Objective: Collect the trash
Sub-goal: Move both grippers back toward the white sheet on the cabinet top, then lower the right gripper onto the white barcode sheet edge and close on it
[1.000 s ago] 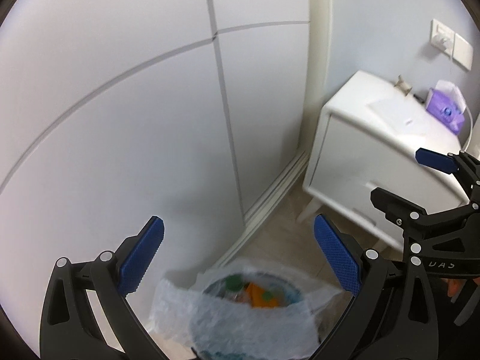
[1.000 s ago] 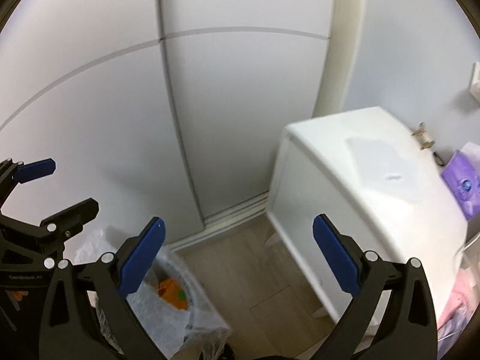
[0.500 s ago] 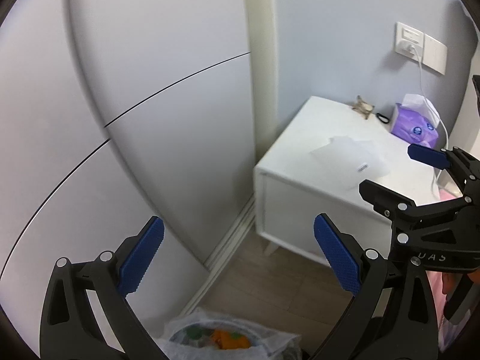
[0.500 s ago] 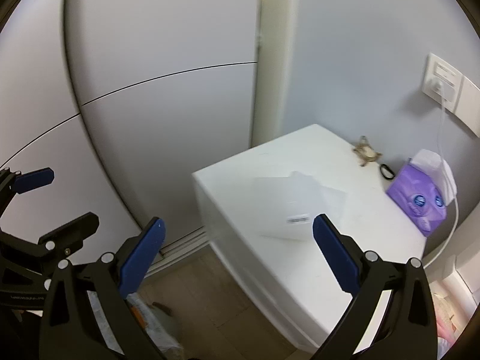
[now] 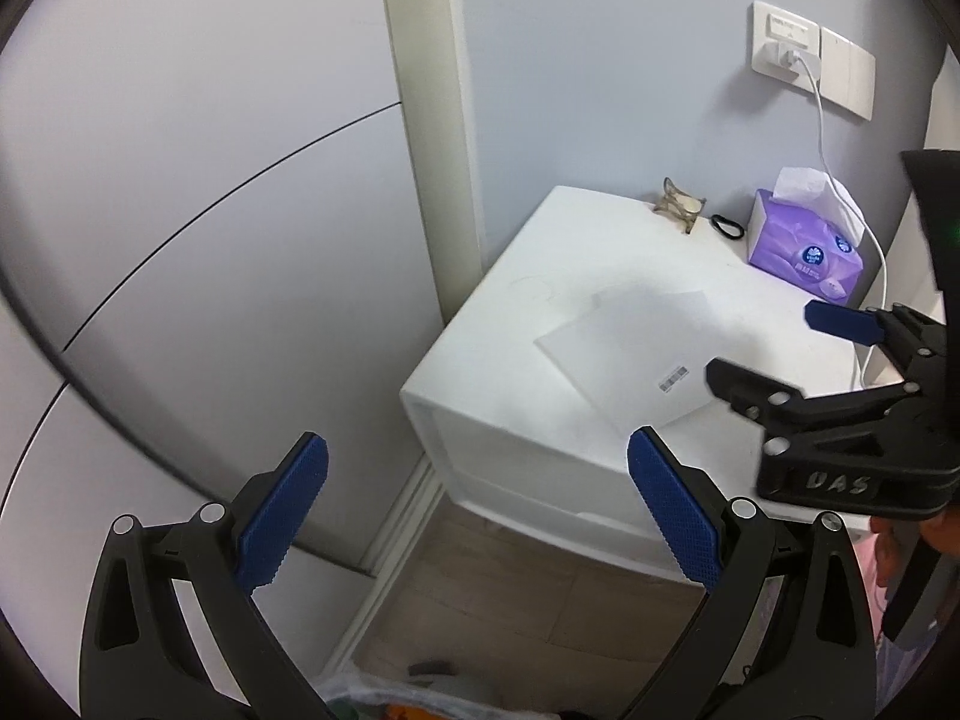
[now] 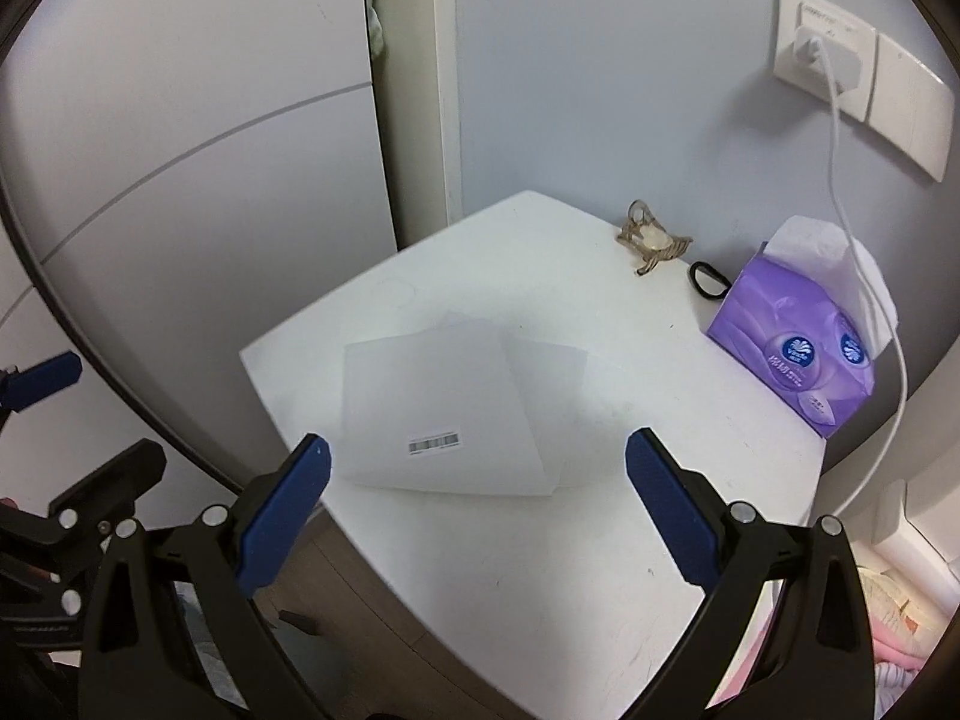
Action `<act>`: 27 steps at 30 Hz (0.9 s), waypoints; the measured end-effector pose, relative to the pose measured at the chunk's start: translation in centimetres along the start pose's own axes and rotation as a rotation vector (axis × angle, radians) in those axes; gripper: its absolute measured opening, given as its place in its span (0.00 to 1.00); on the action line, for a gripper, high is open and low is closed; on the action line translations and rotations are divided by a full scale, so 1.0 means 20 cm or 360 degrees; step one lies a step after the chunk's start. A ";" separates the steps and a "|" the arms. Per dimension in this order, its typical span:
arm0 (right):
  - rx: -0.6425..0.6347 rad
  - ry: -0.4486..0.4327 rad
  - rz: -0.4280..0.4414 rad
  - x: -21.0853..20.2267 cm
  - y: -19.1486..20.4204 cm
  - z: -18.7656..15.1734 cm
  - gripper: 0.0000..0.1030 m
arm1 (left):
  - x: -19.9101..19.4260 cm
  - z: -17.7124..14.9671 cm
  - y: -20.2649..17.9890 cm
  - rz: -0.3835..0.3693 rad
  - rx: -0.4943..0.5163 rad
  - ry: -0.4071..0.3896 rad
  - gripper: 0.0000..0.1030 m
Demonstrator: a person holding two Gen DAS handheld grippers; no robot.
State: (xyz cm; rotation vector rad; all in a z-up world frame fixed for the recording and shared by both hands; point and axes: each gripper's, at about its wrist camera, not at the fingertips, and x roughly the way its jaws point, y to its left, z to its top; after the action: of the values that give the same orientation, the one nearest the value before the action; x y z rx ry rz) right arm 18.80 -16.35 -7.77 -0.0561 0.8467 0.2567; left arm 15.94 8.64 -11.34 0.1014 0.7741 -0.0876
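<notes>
The task looks only partly done. A lined trash bin (image 5: 414,699) shows at the bottom edge of the left wrist view, with something orange already inside it, so some trash appears to be collected. What seems left is the flat white plastic bag (image 6: 444,414) with a barcode sticker, lying on top of the white nightstand (image 6: 540,570) near its front left corner; whether it is a single bag or two overlapping sheets cannot be told.

The right gripper (image 6: 477,516) hangs over the front edge of the nightstand, its blue pads spread wide and holding nothing, with the bag lying in the centre of the frame just beyond them. The left gripper (image 5: 477,516) is likewise spread apart and empty, lower and to the left, over the wood-look floor (image 5: 510,600) between the nightstand and the bin. From its camera the right gripper appears at the right of the frame, over the nightstand top. The likely next step is a pinch on the bag's near edge; being thin and flat on a smooth surface, it may slide rather than lift.

At the back of the nightstand, in the upper right of the right wrist view, stand a purple tissue box (image 6: 798,354), a small brass ornament (image 6: 651,237) and a black hair tie (image 6: 708,279). A white charging cable (image 6: 864,276) runs from a wall socket (image 6: 822,48) down past the tissue box. Pale wardrobe doors (image 6: 210,150) fill the left of the frame, and the wall is light blue-grey.
</notes>
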 end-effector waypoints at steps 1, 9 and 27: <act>-0.0004 0.0015 0.0001 0.03 0.00 0.00 0.93 | 0.02 0.01 -0.01 -0.0002 0.0005 0.0002 0.94; -0.0025 0.0103 0.0007 0.22 -0.01 0.02 0.93 | 0.20 0.10 0.01 -0.0064 0.0005 0.0049 0.94; -0.0034 0.0162 -0.0014 0.44 -0.01 0.03 0.93 | 0.47 0.13 0.00 -0.0193 0.0030 0.0140 0.94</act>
State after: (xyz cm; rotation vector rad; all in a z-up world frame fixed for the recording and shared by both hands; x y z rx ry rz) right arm 24.77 -14.68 -13.96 -0.0934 0.9446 0.2566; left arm 24.37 8.02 -16.04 0.0765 0.8670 -0.2068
